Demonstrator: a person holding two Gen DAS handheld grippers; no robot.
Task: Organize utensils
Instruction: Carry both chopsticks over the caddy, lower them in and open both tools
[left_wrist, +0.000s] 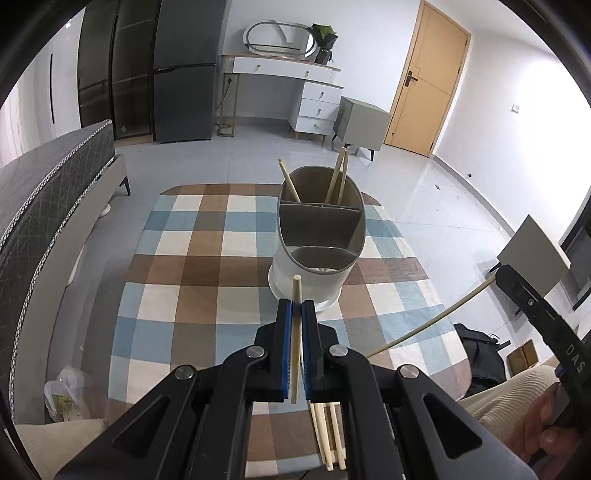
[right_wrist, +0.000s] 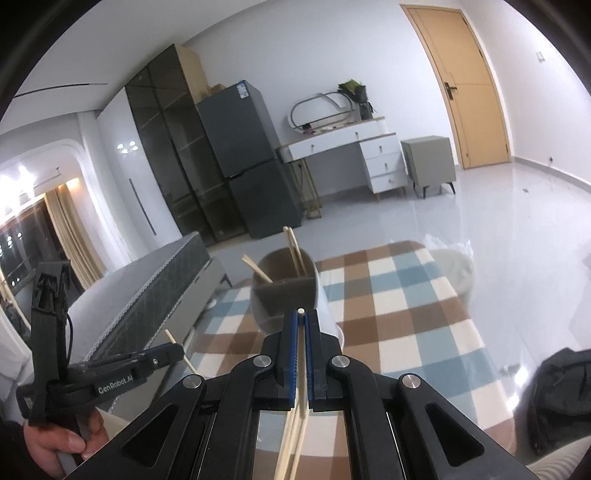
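Observation:
A white oval utensil holder (left_wrist: 314, 258) with grey compartments stands on the checked tablecloth (left_wrist: 207, 266); three wooden chopsticks (left_wrist: 338, 181) lean in its far compartments. My left gripper (left_wrist: 296, 306) is shut on a chopstick (left_wrist: 295, 339), just in front of the holder. More loose chopsticks (left_wrist: 328, 435) lie on the cloth below it. My right gripper (right_wrist: 301, 317) is shut on another chopstick (right_wrist: 301, 369), raised near the holder (right_wrist: 284, 291). The right gripper's chopstick also shows in the left wrist view (left_wrist: 432, 317), and the left gripper in the right wrist view (right_wrist: 177, 350).
A bed (left_wrist: 48, 192) runs along the table's left side. A plastic bag (left_wrist: 66, 395) lies on the floor at left. A black bag (left_wrist: 480, 350) sits on the floor at right. Fridge (right_wrist: 251, 158), dresser (left_wrist: 295, 96) and door (left_wrist: 428, 74) stand far back.

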